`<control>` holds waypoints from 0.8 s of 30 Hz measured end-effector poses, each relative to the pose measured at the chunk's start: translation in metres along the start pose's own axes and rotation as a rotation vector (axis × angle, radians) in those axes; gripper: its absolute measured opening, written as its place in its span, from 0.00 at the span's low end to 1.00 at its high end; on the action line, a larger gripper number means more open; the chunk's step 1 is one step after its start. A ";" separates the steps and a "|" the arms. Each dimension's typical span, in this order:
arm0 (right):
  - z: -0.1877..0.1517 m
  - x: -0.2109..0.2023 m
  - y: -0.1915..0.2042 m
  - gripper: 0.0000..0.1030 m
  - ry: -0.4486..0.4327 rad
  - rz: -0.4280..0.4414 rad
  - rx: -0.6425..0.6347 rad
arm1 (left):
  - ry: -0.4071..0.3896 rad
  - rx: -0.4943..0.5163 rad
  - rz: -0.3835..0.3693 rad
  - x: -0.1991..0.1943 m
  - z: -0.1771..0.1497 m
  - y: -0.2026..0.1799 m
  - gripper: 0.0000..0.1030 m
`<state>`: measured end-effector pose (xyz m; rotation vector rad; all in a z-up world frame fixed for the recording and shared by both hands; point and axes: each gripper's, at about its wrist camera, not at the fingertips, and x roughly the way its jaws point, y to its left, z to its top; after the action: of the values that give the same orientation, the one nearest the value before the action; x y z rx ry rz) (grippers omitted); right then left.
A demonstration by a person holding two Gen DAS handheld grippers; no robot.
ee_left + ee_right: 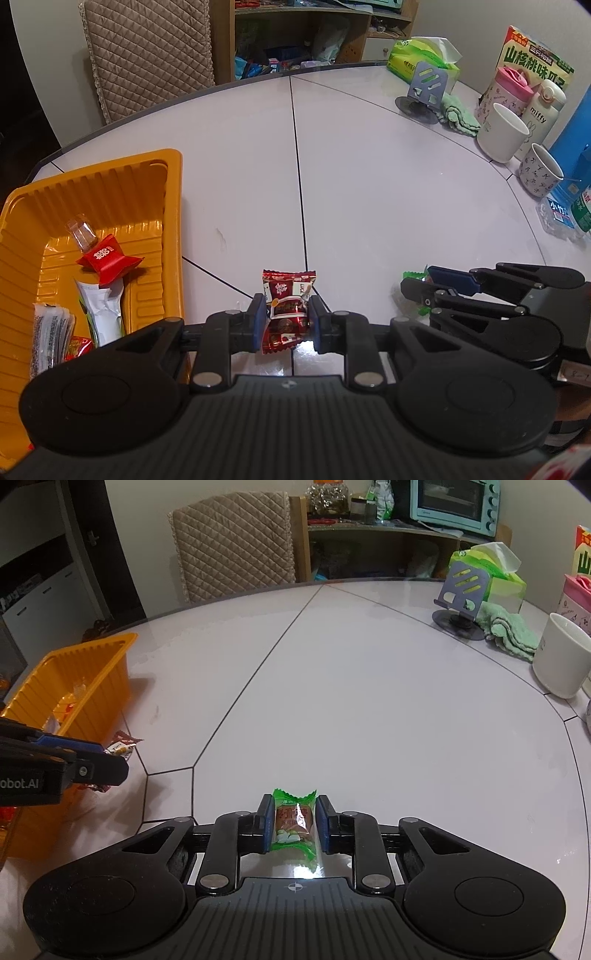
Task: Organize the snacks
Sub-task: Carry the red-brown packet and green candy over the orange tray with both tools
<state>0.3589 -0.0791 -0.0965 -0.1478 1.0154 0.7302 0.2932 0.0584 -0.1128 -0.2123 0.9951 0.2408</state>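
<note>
My left gripper (286,319) is shut on a dark red snack packet (286,306), held just above the white table to the right of the orange tray (173,221). The tray holds a red wrapped candy (107,258), a white packet (101,310) and other snacks. My right gripper (293,821) is shut on a green-wrapped snack (293,821), low over the table. In the left wrist view the right gripper (421,284) lies to the right, with a bit of green wrapper (413,275) showing. In the right wrist view the left gripper (110,764) shows at the left edge with the red packet (122,744).
At the table's far right stand a white mug (502,133), a patterned cup (539,173), a pink container (508,90), a snack box (537,59), a tissue pack (424,55), a phone stand (424,92) and a green cloth (458,114). A padded chair (236,539) and shelves stand behind.
</note>
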 end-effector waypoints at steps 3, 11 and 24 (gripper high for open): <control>0.002 -0.010 0.000 0.23 -0.013 0.016 0.010 | -0.008 -0.001 -0.007 -0.007 0.000 0.000 0.21; 0.006 -0.044 0.002 0.23 -0.051 0.064 0.038 | -0.042 -0.014 -0.026 -0.033 -0.006 -0.001 0.21; -0.004 -0.108 0.030 0.23 -0.092 0.141 0.017 | -0.108 -0.041 -0.054 -0.099 -0.034 0.010 0.21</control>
<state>0.3034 -0.1103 -0.0045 -0.0277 0.9507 0.8484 0.2115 0.0485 -0.0478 -0.2603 0.8763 0.2208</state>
